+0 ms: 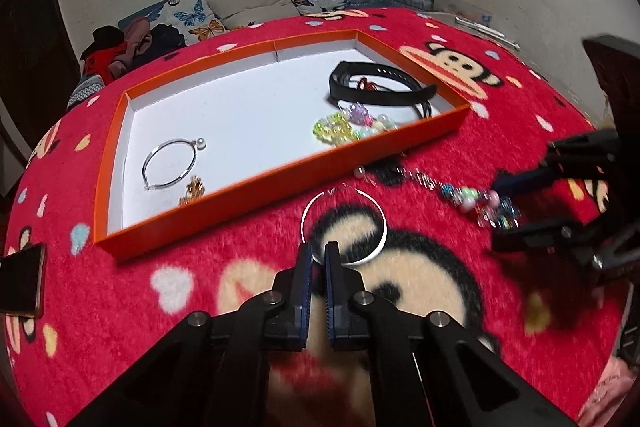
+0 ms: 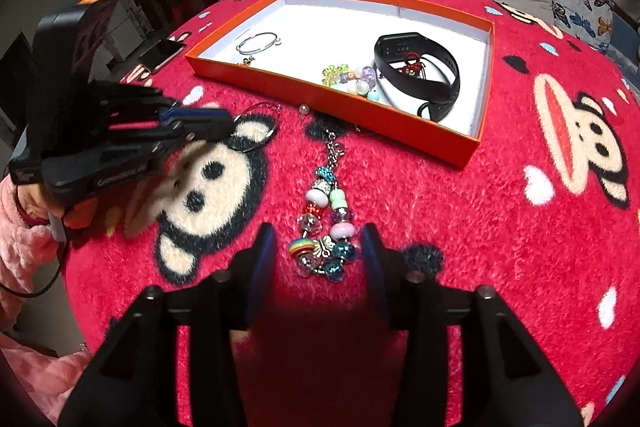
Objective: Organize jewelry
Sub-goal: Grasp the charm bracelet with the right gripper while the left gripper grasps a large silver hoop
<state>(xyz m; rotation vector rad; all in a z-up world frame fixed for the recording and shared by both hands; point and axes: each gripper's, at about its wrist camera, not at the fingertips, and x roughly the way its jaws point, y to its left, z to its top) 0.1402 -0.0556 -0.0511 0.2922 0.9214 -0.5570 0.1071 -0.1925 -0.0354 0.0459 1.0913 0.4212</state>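
A thin silver hoop (image 1: 383,227) lies on the red monkey-print blanket, in front of the orange tray (image 1: 280,179). My left gripper (image 1: 319,253) is shut on the hoop's near edge; from the right wrist it appears at the left (image 2: 229,125), with the hoop (image 2: 269,137) at its tips. A beaded charm chain (image 2: 324,227) stretches from the tray (image 2: 360,123) toward me. My right gripper (image 2: 318,237) stands open around its lower beads, pads apart from them. It also shows at the right edge (image 1: 500,213), next to the chain (image 1: 472,197).
The tray holds a silver bangle (image 1: 170,165), a gold charm (image 1: 192,191), a bead bracelet (image 1: 340,129) and a black fitness band (image 1: 380,83). A phone (image 1: 22,279) lies on the blanket at the left. A sofa with cushions stands behind.
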